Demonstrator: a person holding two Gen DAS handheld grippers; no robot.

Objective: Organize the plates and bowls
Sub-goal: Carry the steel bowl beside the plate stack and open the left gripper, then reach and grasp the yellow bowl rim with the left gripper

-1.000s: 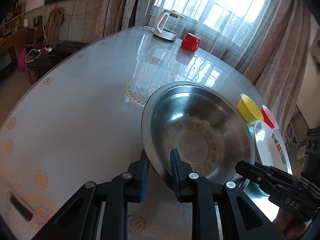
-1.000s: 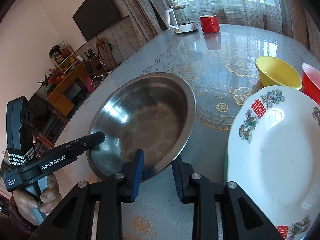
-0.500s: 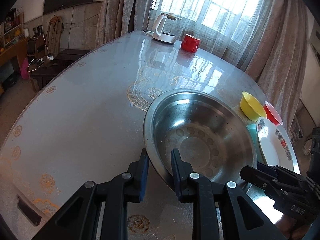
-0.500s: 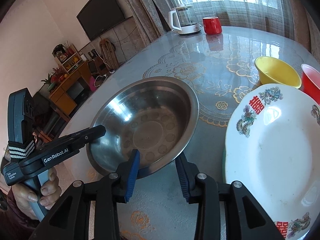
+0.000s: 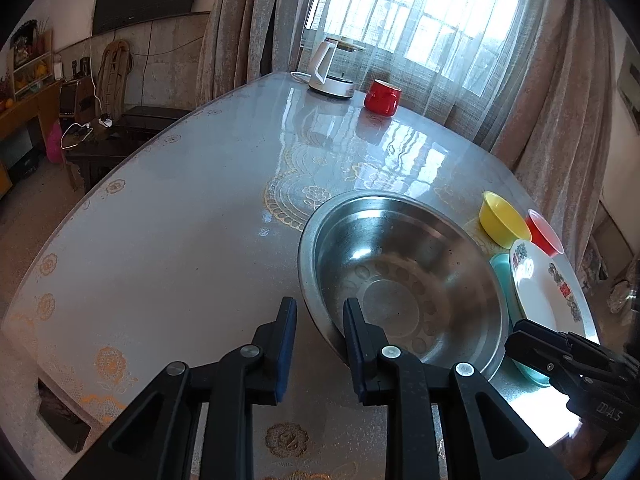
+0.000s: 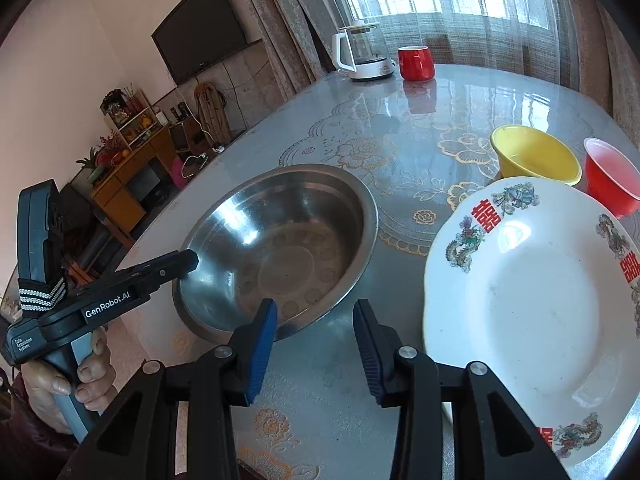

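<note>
Two claws of mine are down at the near edge of the table (image 5: 180, 240), both on the big steel bowl (image 5: 400, 280), which sits flat on the cloth approx. mid-table, near side. My left claw (image 5: 319, 320) straddles the bowl's near-left rim: one finger is inside the basin against the wall, the other outside, w/ a strip of tablecloth showing between that outer pad and the metal, so it's only narrowly spread and not pinching. In the right wrist view my left hand (image 6: 80, 380) is wrapped round that claw's handle at the far left. My right claw (image 6: 314, 332) is spreading its jaws at this moment; the bowl's near-right rim lies just past its left finger, bare cloth fills the rest of the gap, and the pads press nothing. Right of the steel bowl, v. close, is the white plate (image 6: 520, 300) w/ red characters and dragon motifs, stacked on a teal plate (image 5: 500, 272) whose edge peeks out beneath. Just beyond the plate, at the right edge of the table, stand a yellow bowl (image 6: 536, 156) and a red plastic cup (image 6: 608, 176), side by side. At the far end by the window are a glass kettle (image 6: 360, 56) and a red mug (image 6: 416, 62), well apart from the rest
</note>
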